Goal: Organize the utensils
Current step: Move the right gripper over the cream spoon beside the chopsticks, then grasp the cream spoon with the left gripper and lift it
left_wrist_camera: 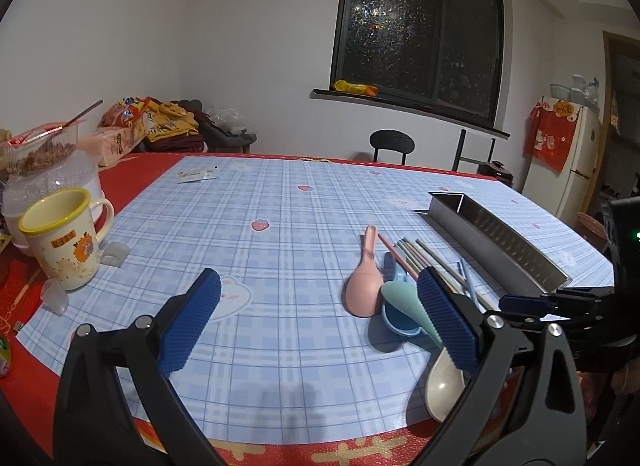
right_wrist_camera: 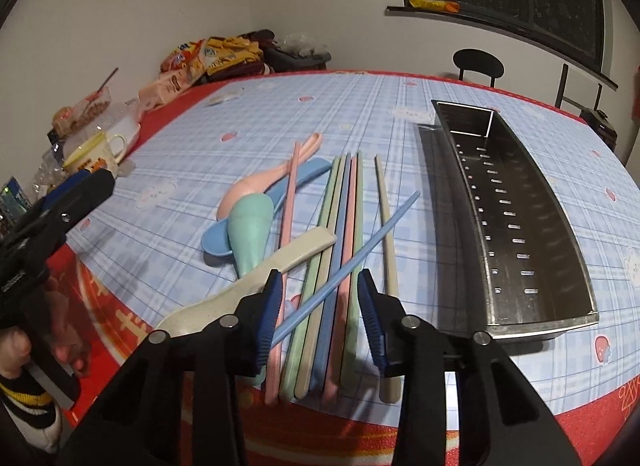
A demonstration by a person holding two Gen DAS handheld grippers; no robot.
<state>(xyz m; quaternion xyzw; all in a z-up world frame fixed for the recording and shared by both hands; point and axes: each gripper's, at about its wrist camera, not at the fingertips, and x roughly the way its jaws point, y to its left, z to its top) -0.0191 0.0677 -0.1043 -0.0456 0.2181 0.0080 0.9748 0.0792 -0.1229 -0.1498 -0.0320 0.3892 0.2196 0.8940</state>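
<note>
Several pastel chopsticks [right_wrist_camera: 340, 205] lie side by side near the table's front edge, and a blue one [right_wrist_camera: 380, 225] lies slantwise over them. My right gripper [right_wrist_camera: 318, 278] has come down on their near ends, with its pads against the sides of the bundle. A lone beige chopstick [right_wrist_camera: 386, 217] lies just outside it. Pink [right_wrist_camera: 256, 185], green [right_wrist_camera: 250, 221], blue [right_wrist_camera: 216, 244] and cream [right_wrist_camera: 248, 290] spoons lie heaped to the left. A perforated steel tray [right_wrist_camera: 544, 225] stands on the right with nothing in it. My left gripper [left_wrist_camera: 318, 278] hovers open over bare cloth beside the pink spoon [left_wrist_camera: 362, 290].
A yellow-rimmed mug [left_wrist_camera: 64, 238] and food containers stand at the table's left edge, with snack bags at the far corner. A black chair [left_wrist_camera: 392, 143] stands behind the table. The red table border runs close under both grippers.
</note>
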